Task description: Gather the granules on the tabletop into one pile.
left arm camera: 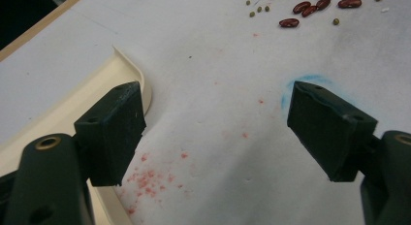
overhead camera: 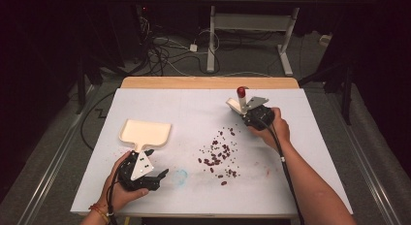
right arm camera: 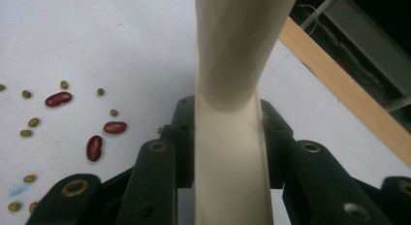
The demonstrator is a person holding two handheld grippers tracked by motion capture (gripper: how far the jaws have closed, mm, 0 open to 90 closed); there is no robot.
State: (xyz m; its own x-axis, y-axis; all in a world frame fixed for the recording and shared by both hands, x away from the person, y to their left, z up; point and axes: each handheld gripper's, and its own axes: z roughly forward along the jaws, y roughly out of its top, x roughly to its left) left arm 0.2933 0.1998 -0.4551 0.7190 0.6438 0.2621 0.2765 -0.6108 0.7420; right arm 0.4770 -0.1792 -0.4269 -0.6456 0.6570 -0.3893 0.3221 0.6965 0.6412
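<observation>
A cream dustpan lies on the white table at the left, its handle pointing toward me. Just below that handle my left gripper stands open, with nothing between its jaws. In the left gripper view one jaw hangs over the dustpan's rim. Red kidney beans and small green beans are scattered mid-table. At the far right, my right gripper is shut on a cream-handled tool with a red tip, held upright. Its cream handle runs up between the jaws.
The white board has a wooden strip along its far edge. A blue smudge and red specks mark the surface near my left gripper. Beyond the table are a dark floor, cables and desk legs.
</observation>
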